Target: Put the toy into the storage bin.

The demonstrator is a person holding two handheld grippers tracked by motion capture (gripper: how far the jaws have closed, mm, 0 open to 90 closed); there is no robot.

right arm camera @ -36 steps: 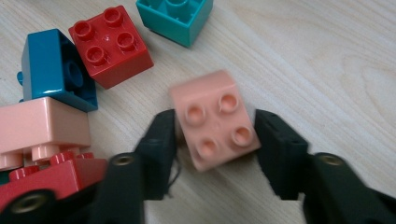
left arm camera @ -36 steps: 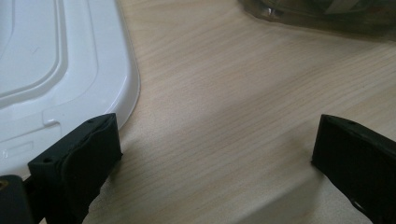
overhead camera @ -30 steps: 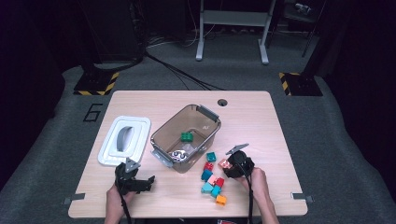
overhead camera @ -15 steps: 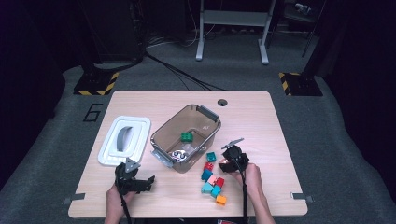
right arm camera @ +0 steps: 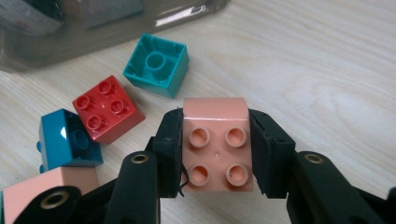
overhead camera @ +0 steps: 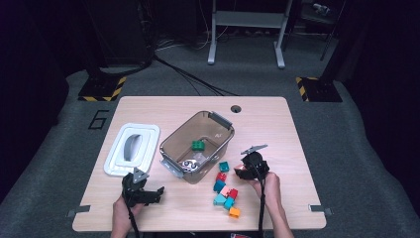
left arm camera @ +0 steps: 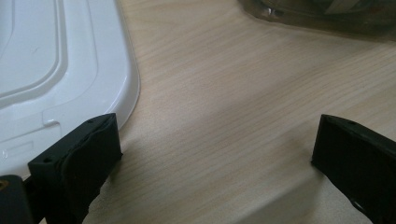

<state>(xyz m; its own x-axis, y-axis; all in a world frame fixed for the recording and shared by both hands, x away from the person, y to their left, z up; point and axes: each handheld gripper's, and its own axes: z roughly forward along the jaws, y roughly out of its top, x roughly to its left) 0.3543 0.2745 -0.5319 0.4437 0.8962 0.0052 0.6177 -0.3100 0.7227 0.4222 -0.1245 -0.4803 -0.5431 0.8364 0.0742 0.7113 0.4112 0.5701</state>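
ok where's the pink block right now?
The pink block is clamped between the right gripper fingers, studs facing the right gripper view's camera, just right of the red block and teal block, near the open bin.

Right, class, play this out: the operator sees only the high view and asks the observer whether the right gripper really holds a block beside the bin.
Observer: Yes. In the right gripper view the right gripper is shut on a pink block, with its studs facing the camera.
Operator: And the left gripper?
Observer: The left gripper is open, with its jaws wide apart over bare table and nothing between them. The white lid has a corner beside one jaw.
Operator: What lies just beyond the held block?
Observer: A red block with its studs up, and a teal block showing its hollow underside.
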